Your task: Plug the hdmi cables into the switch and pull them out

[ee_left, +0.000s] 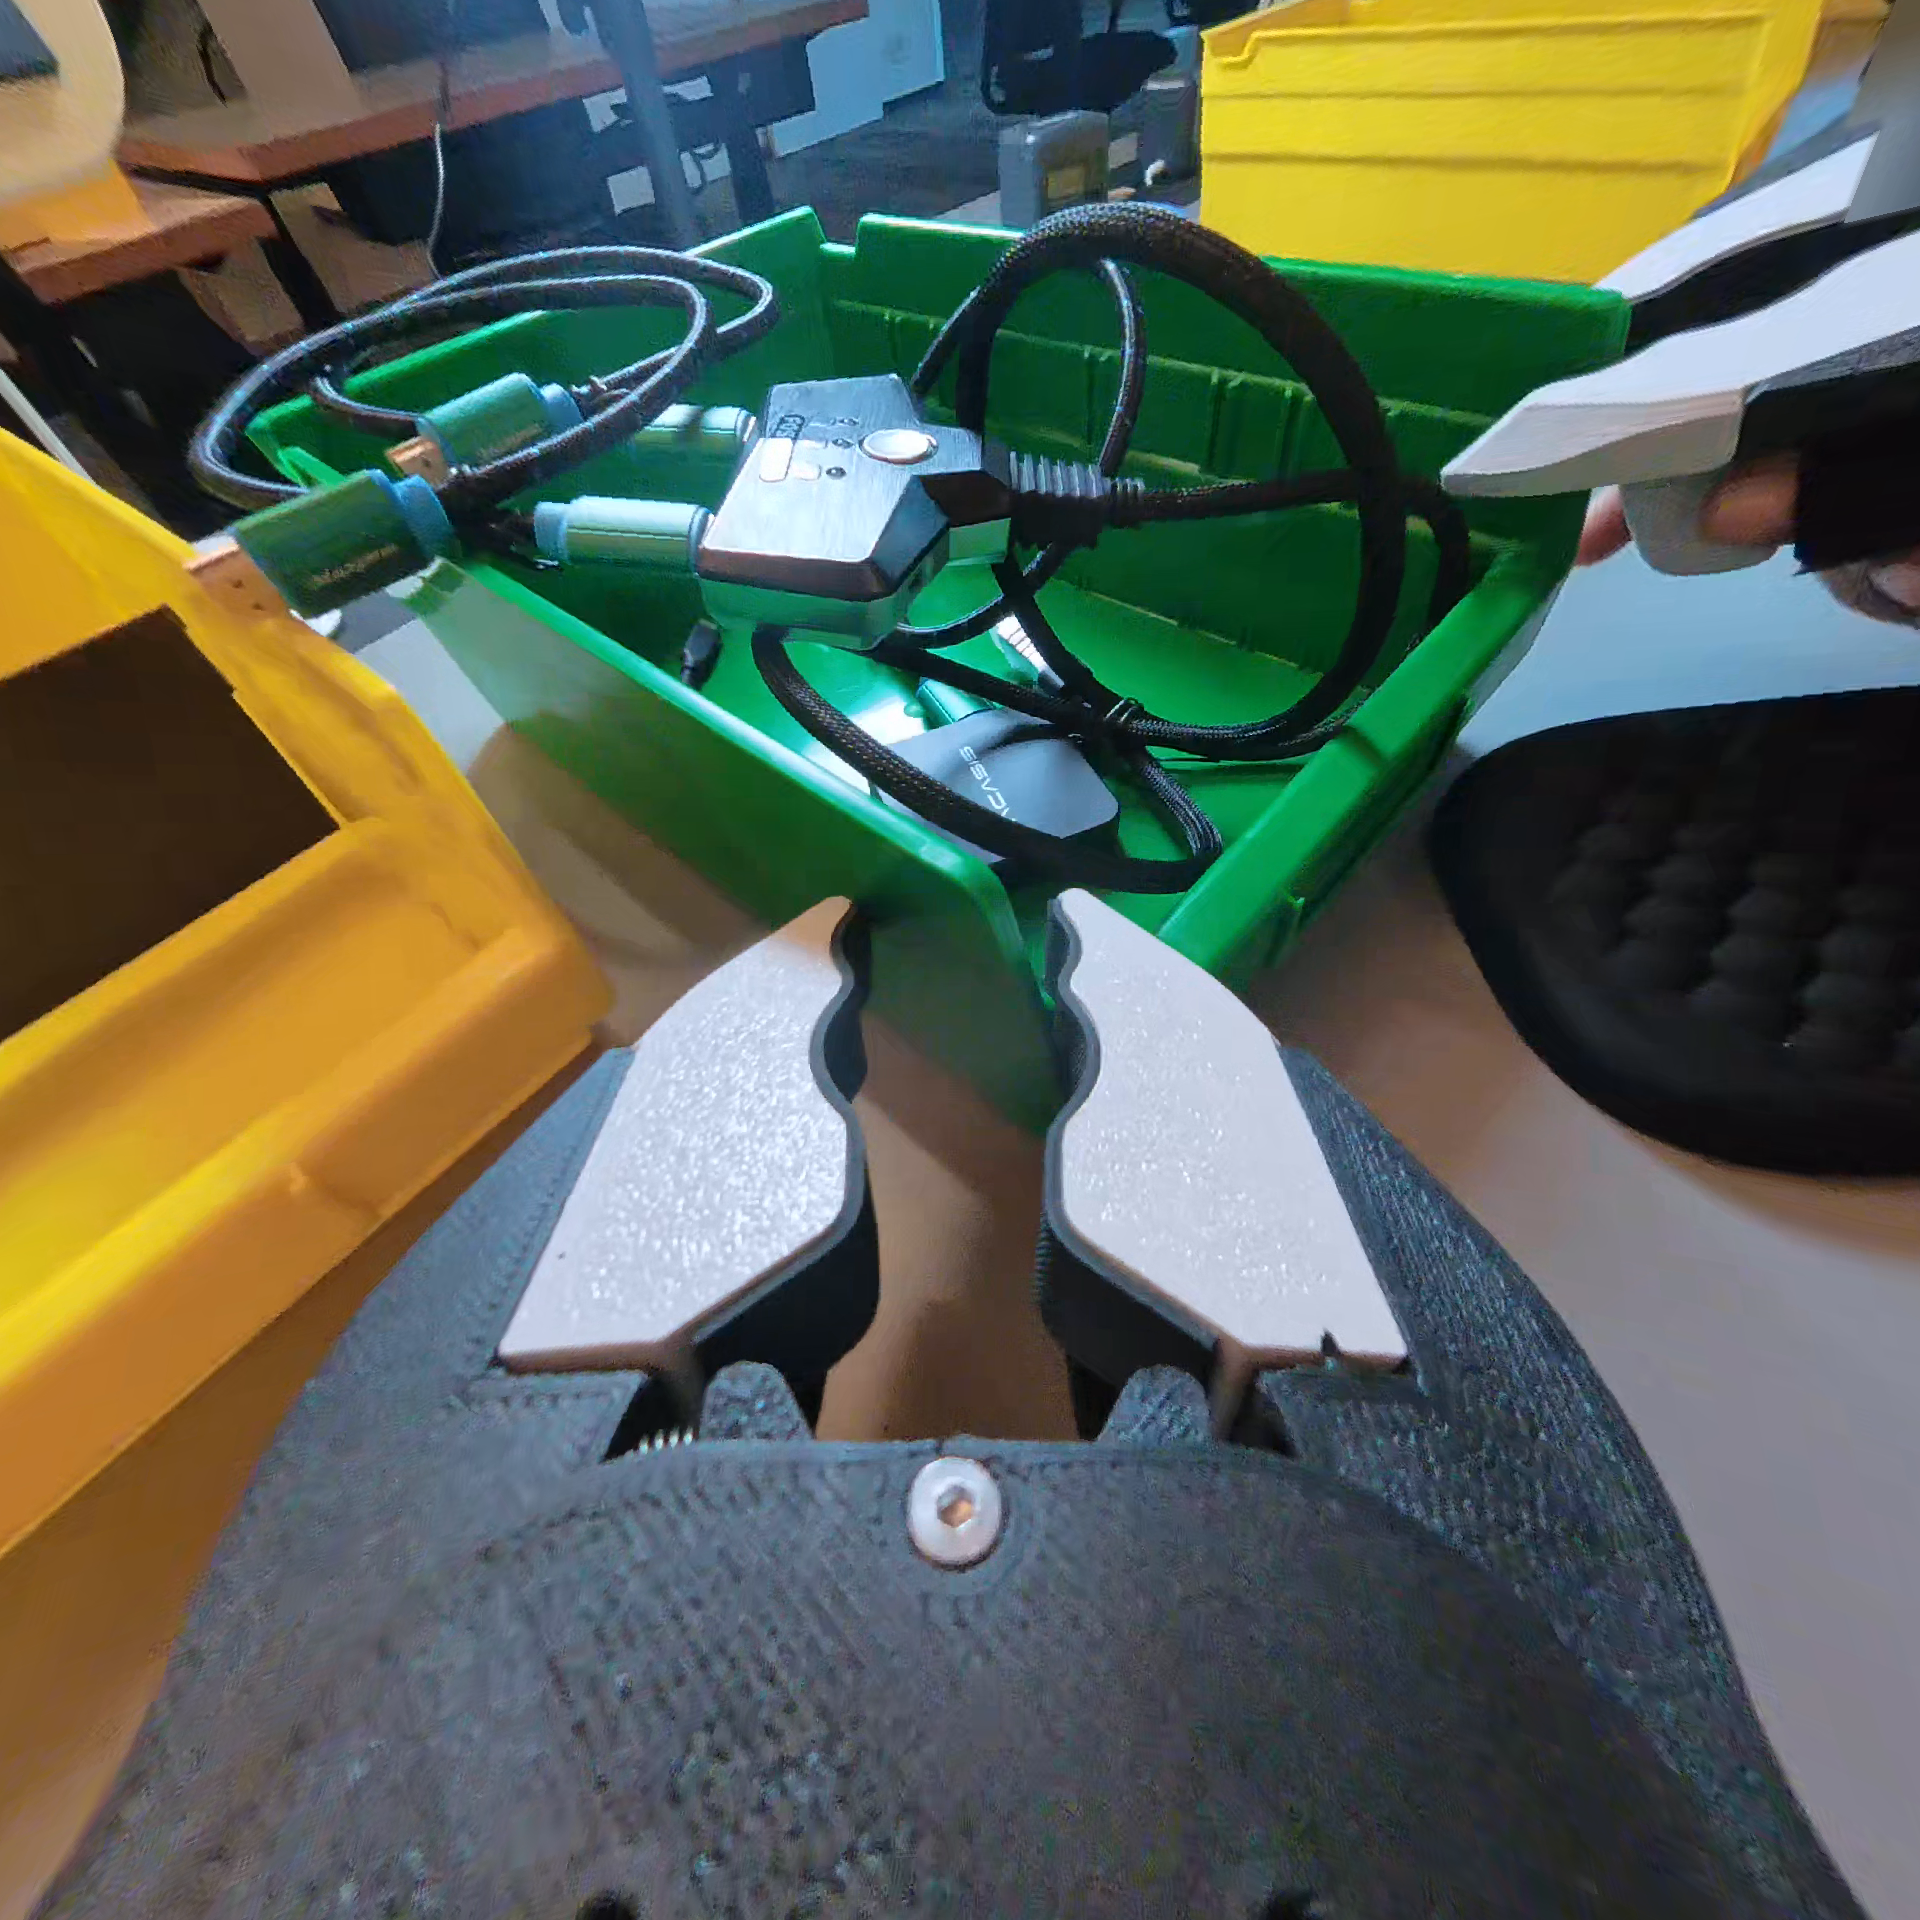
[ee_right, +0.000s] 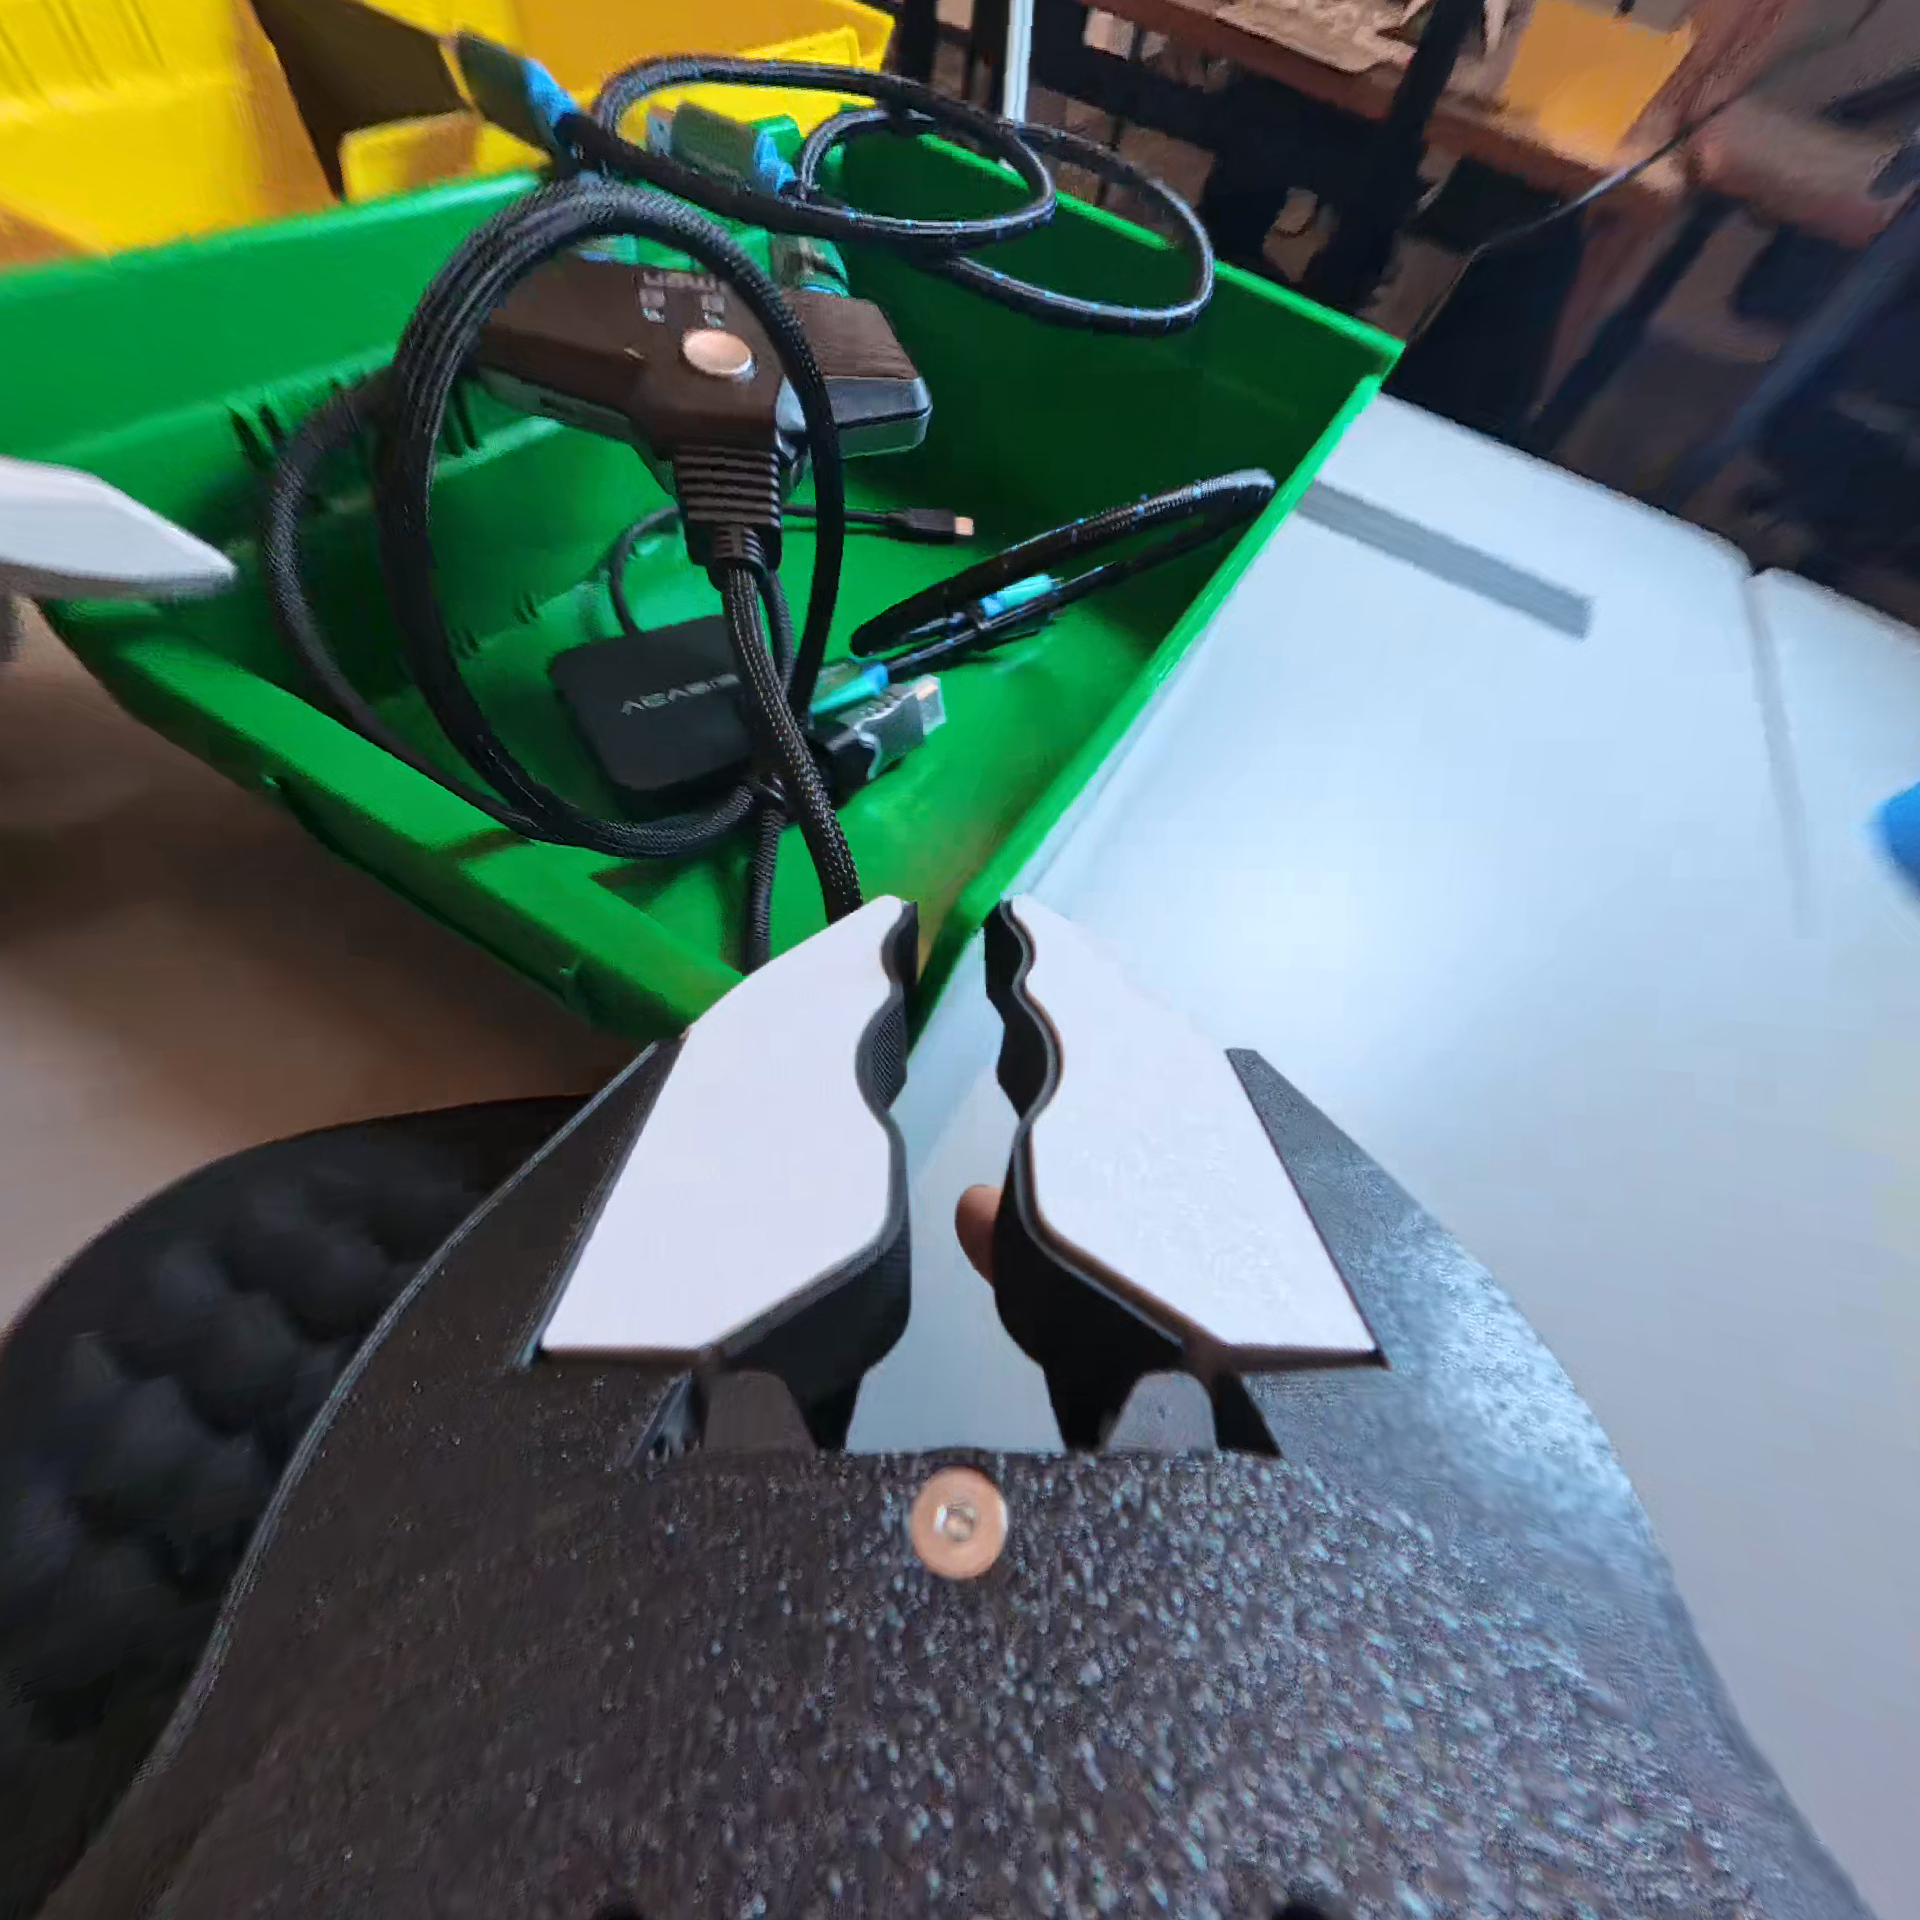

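A dark HDMI switch [ee_left: 831, 488] with a round button lies on coiled cables in a green bin [ee_left: 727, 790]. Two teal-collared plugs [ee_left: 623, 514] sit in its left side and a black braided cable's plug [ee_left: 1039, 483] in its right. Two loose teal plugs [ee_left: 332, 540] rest on the bin's left rim. My left gripper [ee_left: 961, 914] is open and empty at the bin's near corner. My right gripper [ee_right: 951, 920] is narrowly open and empty at another corner of the bin [ee_right: 1143, 675], facing the switch [ee_right: 707, 353]. It also shows in the left wrist view [ee_left: 1558, 447].
A second black box [ee_right: 665, 707] and a small cable lie on the bin floor. Yellow bins stand at the left [ee_left: 260, 1039] and behind [ee_left: 1455, 135]. A black bumpy pad [ee_left: 1714, 935] lies right of the green bin. The pale tabletop [ee_right: 1455, 831] stretches to the right. Left tips to right tips: about 20 cm.
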`<state>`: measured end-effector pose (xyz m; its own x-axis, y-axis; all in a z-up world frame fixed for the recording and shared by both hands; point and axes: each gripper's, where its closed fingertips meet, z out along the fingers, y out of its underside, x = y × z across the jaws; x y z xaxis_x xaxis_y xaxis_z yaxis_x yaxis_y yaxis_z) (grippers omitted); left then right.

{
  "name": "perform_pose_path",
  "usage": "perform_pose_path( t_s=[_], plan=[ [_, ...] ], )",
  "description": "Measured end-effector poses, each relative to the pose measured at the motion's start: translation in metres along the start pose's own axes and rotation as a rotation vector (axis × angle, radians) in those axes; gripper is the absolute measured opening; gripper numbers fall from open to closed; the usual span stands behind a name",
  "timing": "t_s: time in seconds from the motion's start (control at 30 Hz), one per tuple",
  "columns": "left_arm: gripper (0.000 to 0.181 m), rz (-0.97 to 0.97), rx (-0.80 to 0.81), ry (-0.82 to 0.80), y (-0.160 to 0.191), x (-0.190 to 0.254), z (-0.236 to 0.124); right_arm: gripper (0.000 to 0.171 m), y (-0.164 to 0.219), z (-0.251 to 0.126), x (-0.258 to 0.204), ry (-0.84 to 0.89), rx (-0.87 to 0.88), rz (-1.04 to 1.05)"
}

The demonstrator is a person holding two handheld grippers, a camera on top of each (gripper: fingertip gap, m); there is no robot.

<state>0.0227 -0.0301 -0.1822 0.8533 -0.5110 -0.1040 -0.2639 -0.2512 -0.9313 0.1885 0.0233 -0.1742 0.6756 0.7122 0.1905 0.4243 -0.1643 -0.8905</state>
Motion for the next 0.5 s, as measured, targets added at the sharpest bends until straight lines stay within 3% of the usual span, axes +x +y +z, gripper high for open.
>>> perform_pose_path(
  t_s=[0.07, 0.17, 0.3, 0.5],
  plan=[
    [0.028, 0.049, 0.044, -0.039, -0.01, -0.005, -0.005, 0.012, -0.008, -0.006, -0.004, 0.052, 0.035, -0.068],
    [0.026, -0.072, 0.151, 0.048, -0.037, -0.002, -0.019, 0.011, -0.026, -0.029, -0.006, 0.095, 0.111, -0.092],
    [0.024, 0.032, 0.25, 0.049, -0.065, 0.018, -0.037, 0.01, -0.049, -0.067, -0.001, 0.174, 0.168, -0.167],
    [0.024, 0.161, 0.37, -0.06, -0.122, 0.005, -0.111, 0.011, -0.126, -0.101, -0.033, 0.156, 0.364, -0.258]
  ],
)
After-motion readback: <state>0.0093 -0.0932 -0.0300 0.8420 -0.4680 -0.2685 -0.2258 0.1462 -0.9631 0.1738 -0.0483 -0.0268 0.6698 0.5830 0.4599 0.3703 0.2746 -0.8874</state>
